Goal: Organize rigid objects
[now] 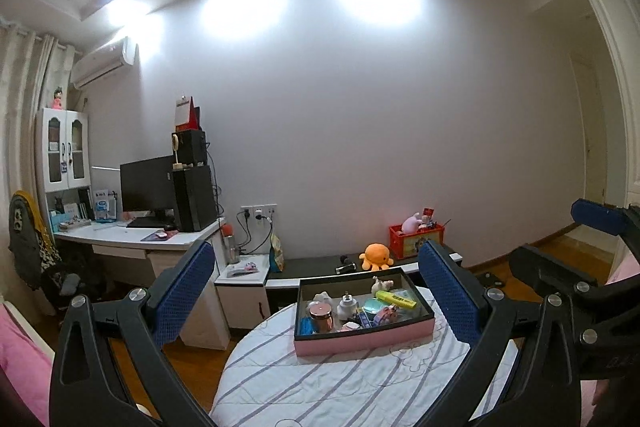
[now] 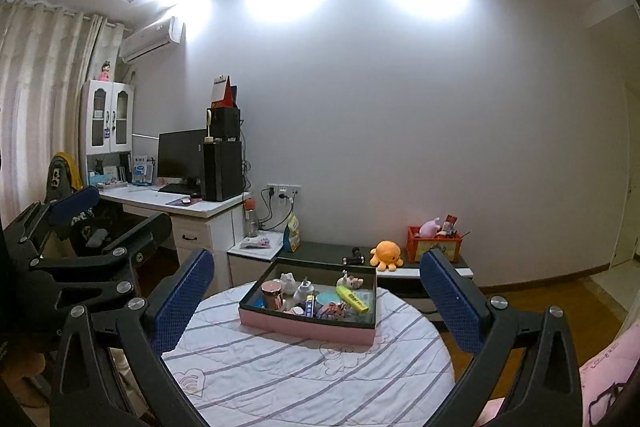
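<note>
Holding both tongs up and back from the bench, I have my left tongs [image 1: 316,291] spread wide with nothing between the blue pads, and my right tongs [image 2: 316,297] just as wide and just as empty. Ahead of both, framed in each gap, sits the pink-walled tray [image 1: 362,341] on the round bench [image 2: 304,367], full of small hard things.

Working left to right across it as my left tongs see it: the rose-gold jar [image 1: 321,315] is at the near left — smooth, round, probably the heaviest piece and slippery, so I would pinch it across the body, low. Just right of it the white plug adapter [image 1: 346,307] looks light and stiff; its flat sides should take the pads well. Behind them lie small pale figurines [image 1: 382,283], likely brittle, wanting a gentle squeeze. At the right, the yellow highlighter [image 1: 396,299] lies slantwise — light, rigid, best taken mid-barrel across its width. The pieces crowd one another, so I judge a neighbour could get nudged.

The bench wears a quilted, striped cloth [image 2: 280,379], soft and a little wrinkled, so things set down may tip.

Beyond my tongs: a computer desk [image 1: 132,239] far left, an orange plush octopus [image 1: 375,255] and a red crate [image 1: 416,241] on the low shelf ahead.
</note>
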{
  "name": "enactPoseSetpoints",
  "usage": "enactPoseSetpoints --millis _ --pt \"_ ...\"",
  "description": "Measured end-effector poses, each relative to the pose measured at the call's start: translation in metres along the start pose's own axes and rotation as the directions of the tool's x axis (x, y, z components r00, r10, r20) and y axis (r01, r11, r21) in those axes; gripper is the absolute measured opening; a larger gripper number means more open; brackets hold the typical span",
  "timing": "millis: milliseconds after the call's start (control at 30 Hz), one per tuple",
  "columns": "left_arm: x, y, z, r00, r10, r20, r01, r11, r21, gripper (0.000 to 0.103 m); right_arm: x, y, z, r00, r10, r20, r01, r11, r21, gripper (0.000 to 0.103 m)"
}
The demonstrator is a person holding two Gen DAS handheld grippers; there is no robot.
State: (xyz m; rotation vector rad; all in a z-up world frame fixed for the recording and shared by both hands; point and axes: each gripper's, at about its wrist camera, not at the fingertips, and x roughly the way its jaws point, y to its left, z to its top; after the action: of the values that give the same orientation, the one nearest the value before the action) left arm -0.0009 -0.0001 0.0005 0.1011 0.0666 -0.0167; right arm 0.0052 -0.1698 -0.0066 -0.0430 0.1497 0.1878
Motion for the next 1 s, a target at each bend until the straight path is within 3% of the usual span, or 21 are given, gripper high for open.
enactPoseSetpoints --millis 233,533,767,1000 --pt "0.011 -0.001 0.018 0.999 -0.023 -0.038 0.023 1.000 0.008 0.103 0.000 0.002 0.015 1.000 -0.015 -0.002 0.015 1.000 -0.011 0.103" --pt "0.028 -0.005 0.033 1.000 -0.008 0.000 0.008 1.000 -0.001 0.103 0.012 -0.006 0.030 1.000 -0.027 0.015 0.027 1.000 -0.011 0.103" --pt "0.030 -0.007 0.034 0.996 0.014 0.088 -0.015 1.000 0.007 0.103 0.018 -0.008 0.033 0.998 -0.037 0.056 0.038 0.999 -0.009 0.103" --pt "0.036 -0.004 0.032 0.996 0.035 0.078 -0.037 0.999 0.020 0.103 0.024 -0.006 0.032 0.997 -0.054 0.054 0.055 0.998 -0.017 0.103"
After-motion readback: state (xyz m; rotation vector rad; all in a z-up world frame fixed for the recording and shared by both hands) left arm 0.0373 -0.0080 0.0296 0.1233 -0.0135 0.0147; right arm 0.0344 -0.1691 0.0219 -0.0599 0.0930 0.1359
